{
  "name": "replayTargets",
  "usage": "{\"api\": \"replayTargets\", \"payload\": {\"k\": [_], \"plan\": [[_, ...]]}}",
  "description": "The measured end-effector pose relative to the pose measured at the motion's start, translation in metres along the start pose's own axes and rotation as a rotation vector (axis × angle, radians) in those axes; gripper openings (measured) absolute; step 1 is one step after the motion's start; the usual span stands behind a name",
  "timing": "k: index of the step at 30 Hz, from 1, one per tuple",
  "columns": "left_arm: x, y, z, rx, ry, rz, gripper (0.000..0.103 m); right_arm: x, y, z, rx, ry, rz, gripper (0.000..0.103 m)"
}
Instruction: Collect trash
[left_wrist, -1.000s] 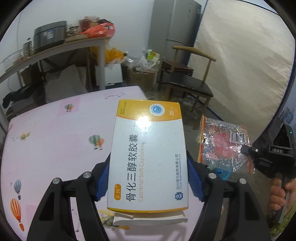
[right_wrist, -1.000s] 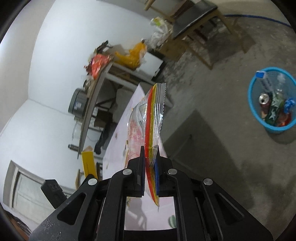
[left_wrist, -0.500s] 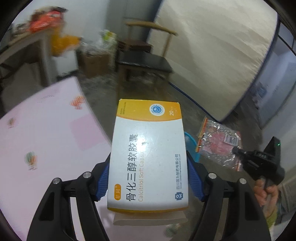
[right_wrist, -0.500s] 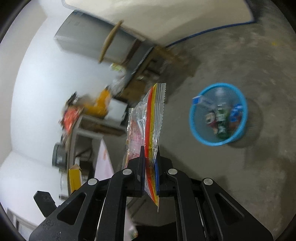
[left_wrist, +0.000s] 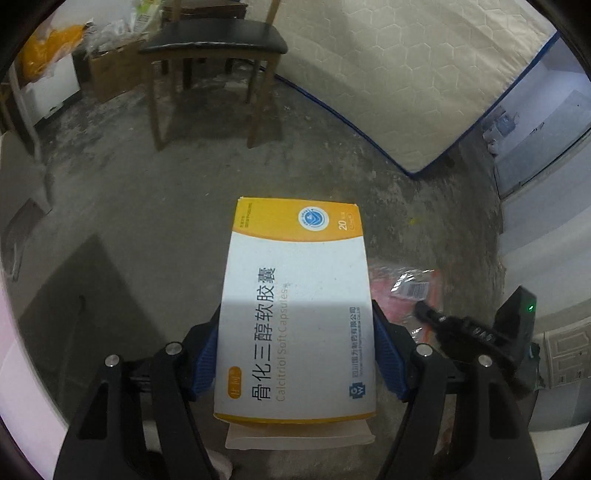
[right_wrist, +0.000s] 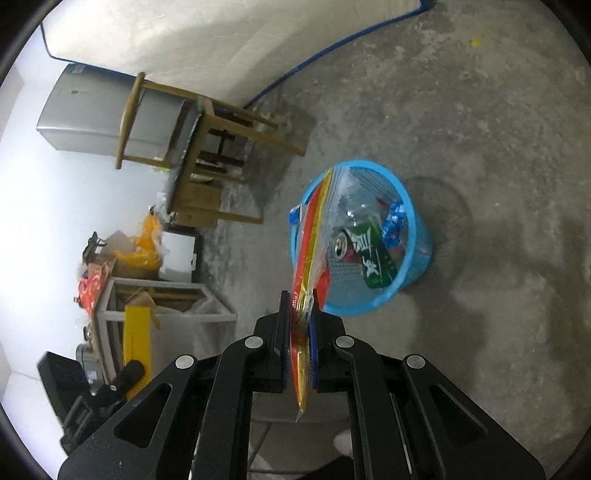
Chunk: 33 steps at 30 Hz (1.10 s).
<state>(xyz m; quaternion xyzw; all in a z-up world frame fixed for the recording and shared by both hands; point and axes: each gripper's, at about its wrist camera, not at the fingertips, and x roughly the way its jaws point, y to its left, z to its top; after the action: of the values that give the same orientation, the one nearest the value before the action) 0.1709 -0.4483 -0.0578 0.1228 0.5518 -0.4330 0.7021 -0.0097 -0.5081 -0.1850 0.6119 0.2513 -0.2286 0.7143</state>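
Currently, left wrist view: the left gripper is clamped on a flat white-and-yellow cardboard medicine box. The blue pads press its two long sides near the box's lower half; the yellow-banded end with the round blue logo sticks out forward beyond the fingertips. A pale open flap shows below the box's near end. The box is held over bare grey concrete floor. To the right of the box, partly hidden by it, lies a crinkled clear plastic snack bag with red print and a barcode label, pinched at its near edge by the black right gripper. Farther back stand a wooden chair with a black seat and a beige quilted mattress leaning on the wall.

Right wrist view: the right gripper is closed tight on the snack bag, seen edge-on as red, yellow and clear layers. The bag's sealed edge sits between the blue pads and its lower corner hangs below them; the rest extends forward, overlapping in view the near rim of a blue plastic mesh waste basket on the floor. Whether the bag is directly above the opening cannot be told. Inside the basket lie a green drink can, a clear plastic bottle and blue wrappers.
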Motion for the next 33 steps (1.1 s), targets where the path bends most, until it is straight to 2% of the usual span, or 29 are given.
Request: {"api": "replayTargets", "payload": {"k": [2,3,4,5,7,10,13,18,21,24,27,30,32,33], "plan": [[0.018,-0.007,0.017,-0.014,-0.009,-0.024,0.073,0.018,0.001,0.011,-0.003,0.005,0.011,0.010],[0.025,-0.009,0.024,-0.019,-0.014,-0.023,0.085,0.033,0.002,0.018,-0.021,0.001,-0.005,0.011],[0.035,-0.011,0.029,-0.023,-0.015,-0.017,0.090,0.046,0.003,0.021,-0.042,0.006,-0.033,0.020],[0.043,-0.011,0.032,-0.024,-0.018,-0.007,0.091,0.054,0.002,0.023,-0.048,0.013,-0.058,0.034],[0.051,-0.007,0.033,-0.029,-0.014,0.015,0.091,0.080,-0.012,0.025,-0.022,0.036,-0.126,0.040],[0.049,0.003,0.028,-0.055,0.005,0.008,0.091,0.096,-0.028,0.025,-0.001,0.051,-0.196,0.042],[0.029,0.013,0.018,-0.051,-0.018,0.010,0.091,0.093,-0.037,0.023,-0.014,0.039,-0.231,0.044],[-0.012,0.021,0.002,-0.033,-0.102,0.026,0.091,0.077,-0.039,0.020,-0.041,0.011,-0.248,0.045],[-0.055,0.023,-0.016,-0.021,-0.172,0.017,0.091,0.062,-0.033,0.016,-0.089,-0.010,-0.247,0.045],[-0.094,0.024,-0.038,-0.004,-0.241,0.011,0.091,0.040,-0.015,0.003,-0.198,-0.033,-0.239,0.045],[-0.140,0.026,-0.073,0.018,-0.330,0.044,0.093,0.005,0.017,-0.028,-0.357,-0.065,-0.217,0.053],[-0.183,0.030,-0.126,0.006,-0.455,0.112,0.097,-0.041,0.061,-0.083,-0.587,-0.114,-0.189,0.072],[-0.196,0.035,-0.153,-0.026,-0.471,0.116,0.097,-0.063,0.082,-0.116,-0.703,-0.149,-0.187,0.087],[-0.202,0.040,-0.171,-0.066,-0.469,0.111,0.097,-0.074,0.092,-0.134,-0.764,-0.170,-0.188,0.090]]}}
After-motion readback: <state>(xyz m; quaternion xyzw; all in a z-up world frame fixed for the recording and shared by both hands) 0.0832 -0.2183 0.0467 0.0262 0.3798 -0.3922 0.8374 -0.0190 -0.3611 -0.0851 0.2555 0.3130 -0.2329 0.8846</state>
